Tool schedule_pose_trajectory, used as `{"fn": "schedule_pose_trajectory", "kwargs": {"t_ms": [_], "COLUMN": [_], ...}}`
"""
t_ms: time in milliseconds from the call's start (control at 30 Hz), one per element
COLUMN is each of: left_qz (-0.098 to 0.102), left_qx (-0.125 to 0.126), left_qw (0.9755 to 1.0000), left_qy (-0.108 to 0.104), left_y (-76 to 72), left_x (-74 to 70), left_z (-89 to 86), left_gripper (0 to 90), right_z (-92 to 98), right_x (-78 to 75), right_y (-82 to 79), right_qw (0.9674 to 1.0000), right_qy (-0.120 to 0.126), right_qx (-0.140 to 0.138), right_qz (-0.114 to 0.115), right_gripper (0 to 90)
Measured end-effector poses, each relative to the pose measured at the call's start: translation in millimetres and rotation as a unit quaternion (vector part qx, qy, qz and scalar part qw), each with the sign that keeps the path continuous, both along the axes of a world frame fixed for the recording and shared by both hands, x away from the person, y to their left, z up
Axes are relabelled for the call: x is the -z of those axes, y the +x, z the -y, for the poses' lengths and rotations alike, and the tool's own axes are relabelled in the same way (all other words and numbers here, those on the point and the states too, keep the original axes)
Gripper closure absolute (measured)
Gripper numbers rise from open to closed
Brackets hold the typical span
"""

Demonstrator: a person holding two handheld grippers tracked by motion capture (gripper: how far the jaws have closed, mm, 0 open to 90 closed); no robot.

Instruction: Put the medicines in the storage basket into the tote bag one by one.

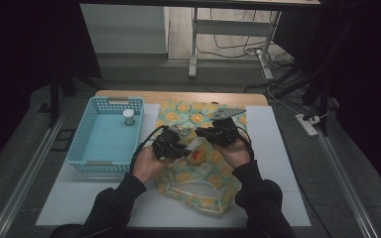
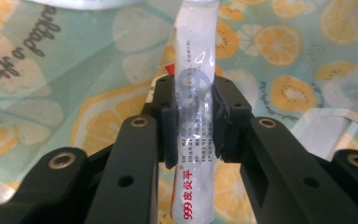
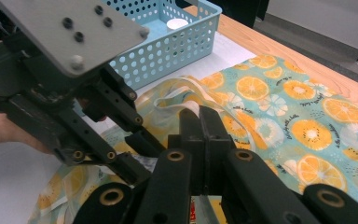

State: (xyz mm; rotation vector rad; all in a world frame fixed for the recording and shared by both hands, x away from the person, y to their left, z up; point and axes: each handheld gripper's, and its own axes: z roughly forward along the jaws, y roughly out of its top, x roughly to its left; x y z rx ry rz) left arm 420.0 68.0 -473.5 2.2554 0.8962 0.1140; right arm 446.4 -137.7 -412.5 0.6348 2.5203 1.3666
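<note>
The left gripper pinches one slim white sachet at centre frame, over a soft orange-print bag. The right gripper has its jaws pressed together, perhaps on the sachet's edge. Upper left, one perforated blue basket holds one small jar.

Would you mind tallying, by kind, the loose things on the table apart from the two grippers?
Basket: 1
Small jar: 1, standing in the basket
Orange-print cloth bag: 1
White sachet: 1, clamped in the left gripper
Total: 4
</note>
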Motion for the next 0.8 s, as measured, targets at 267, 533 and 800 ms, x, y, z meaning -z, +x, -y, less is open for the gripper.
{"fn": "schedule_pose_trajectory", "kwargs": {"t_ms": [267, 533, 800], "left_qz": [0.006, 0.013, 0.016], "left_qx": [-0.016, -0.040, -0.066], "left_qw": [0.9998, 0.9990, 0.9973], "left_qy": [0.003, 0.018, 0.027], "left_y": [8.5, 18.5, 27.5], "left_x": [4.6, 15.3, 23.4], "left_z": [2.0, 5.4, 4.7], "left_gripper": [73.0, 73.0, 72.9], "right_z": [-1.2, -0.4, -0.9], "right_x": [0.7, 1.1, 2.3], "right_y": [0.0, 0.5, 1.0], "right_qw": [1.0000, 1.0000, 1.0000], "right_qy": [-0.001, 0.000, -0.001], "right_qx": [0.000, 0.003, 0.003], "right_qz": [0.001, 0.002, 0.002], "right_gripper": [90.0, 90.0, 90.0]}}
